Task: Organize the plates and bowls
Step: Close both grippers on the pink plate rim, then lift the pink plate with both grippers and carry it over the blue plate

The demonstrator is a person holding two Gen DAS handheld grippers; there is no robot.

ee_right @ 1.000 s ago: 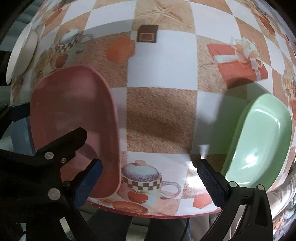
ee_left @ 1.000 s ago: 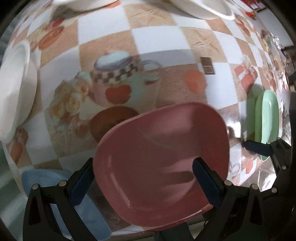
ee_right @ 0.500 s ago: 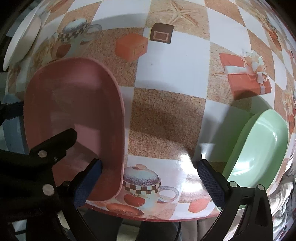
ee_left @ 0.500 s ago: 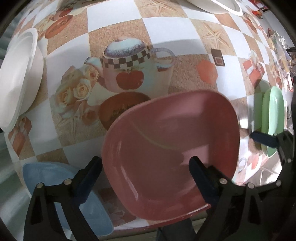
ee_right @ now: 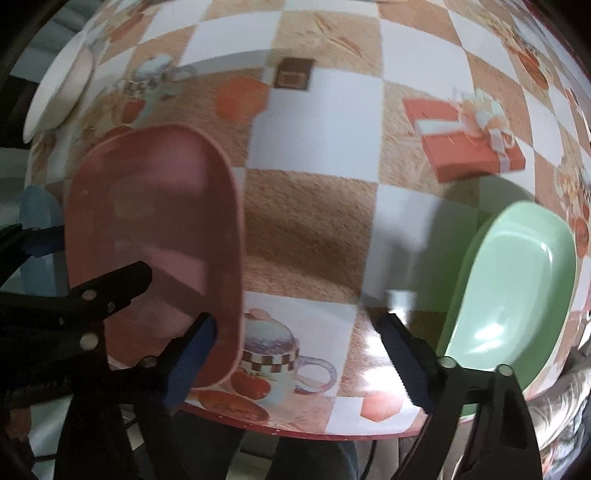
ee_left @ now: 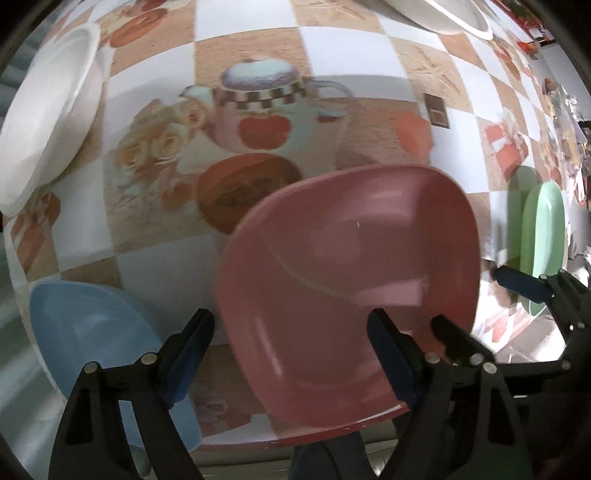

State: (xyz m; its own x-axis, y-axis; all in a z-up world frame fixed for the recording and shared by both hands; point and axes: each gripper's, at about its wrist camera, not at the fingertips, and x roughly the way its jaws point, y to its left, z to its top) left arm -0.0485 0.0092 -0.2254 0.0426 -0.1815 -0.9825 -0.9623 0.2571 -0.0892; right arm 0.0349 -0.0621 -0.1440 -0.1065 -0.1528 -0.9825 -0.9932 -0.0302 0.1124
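A pink plate (ee_left: 351,266) lies near the table's front edge, between a blue plate (ee_left: 92,339) on its left and a green plate (ee_right: 517,295) on its right. My left gripper (ee_left: 291,354) points down over the pink plate's left rim. One finger is outside the rim and the other is over the plate's inside. Its jaws are closing, and the pads do not press. My right gripper (ee_right: 295,354) hangs over the pink plate's (ee_right: 155,229) right rim. Its jaws are closing too, with the rim and bare tablecloth between them.
The checkered tablecloth (ee_right: 317,122) carries printed teapots and gift boxes. Stacked white bowls (ee_left: 44,122) stand at the far left. A white plate (ee_left: 443,14) lies at the back. The table's front edge (ee_right: 332,435) runs just below both grippers.
Both grippers' jaws have narrowed. The left gripper has shifted left and lower, so the pink plate sits further right in its view and more of the blue plate shows.
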